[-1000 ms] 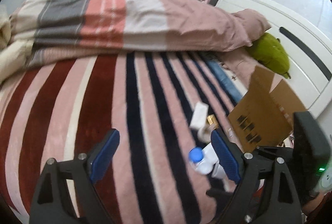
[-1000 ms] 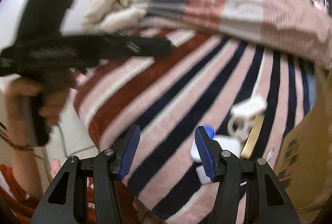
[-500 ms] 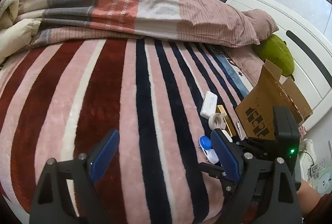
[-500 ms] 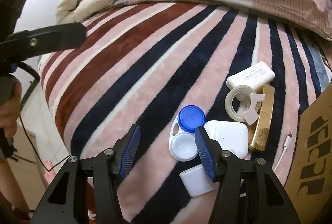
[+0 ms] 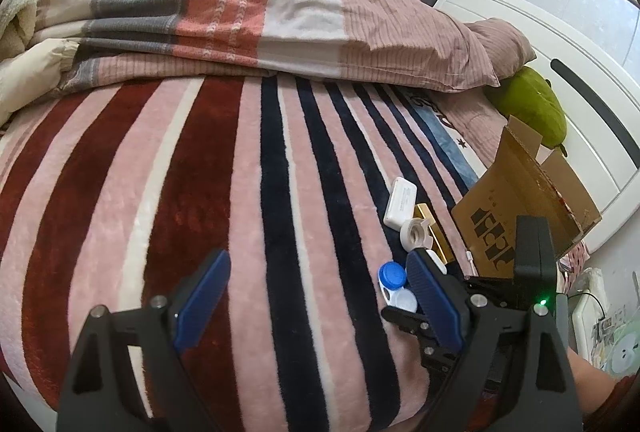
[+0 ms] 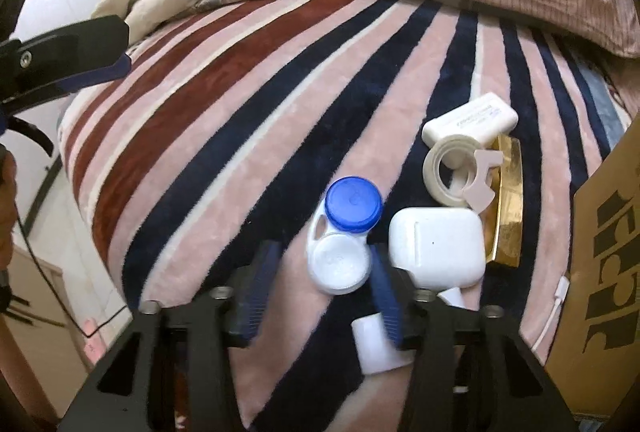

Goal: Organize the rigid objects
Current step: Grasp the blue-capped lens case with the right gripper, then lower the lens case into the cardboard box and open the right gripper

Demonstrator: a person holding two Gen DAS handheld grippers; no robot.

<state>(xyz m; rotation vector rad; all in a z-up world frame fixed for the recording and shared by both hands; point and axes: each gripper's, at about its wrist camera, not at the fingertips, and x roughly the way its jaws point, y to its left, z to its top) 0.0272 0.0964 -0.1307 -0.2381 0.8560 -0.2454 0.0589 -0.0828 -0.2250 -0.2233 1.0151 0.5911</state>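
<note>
— What's on the bed?

— A cluster of small items on the striped blanket [image 6: 248, 136], lower right of the right wrist view: a contact lens case [image 6: 344, 236] with one blue cap and one white, a white earbud case [image 6: 436, 248] just beside it, a roll of tape [image 6: 448, 172], a flat white box [image 6: 470, 122] above that, and a gold bar-shaped object [image 6: 508, 204] along their right side. A white cable [image 6: 554, 308] runs beside the cardboard box [image 6: 608, 232] at the right edge.

— And the right gripper [image 6: 320, 288]?

— Low over the blanket, jaws spread, with the white end of the lens case between the blue pads [image 6: 262, 284]. I cannot tell whether they touch it. A small white block [image 6: 374, 344] lies under the right finger.

— The left gripper [image 5: 316, 296]?

— Wide apart, gripping nothing, over the blanket at the bottom of the left wrist view. The lens case [image 5: 394, 286] sits by its right pad, the folded quilt [image 5: 240, 12] across the top.
</note>
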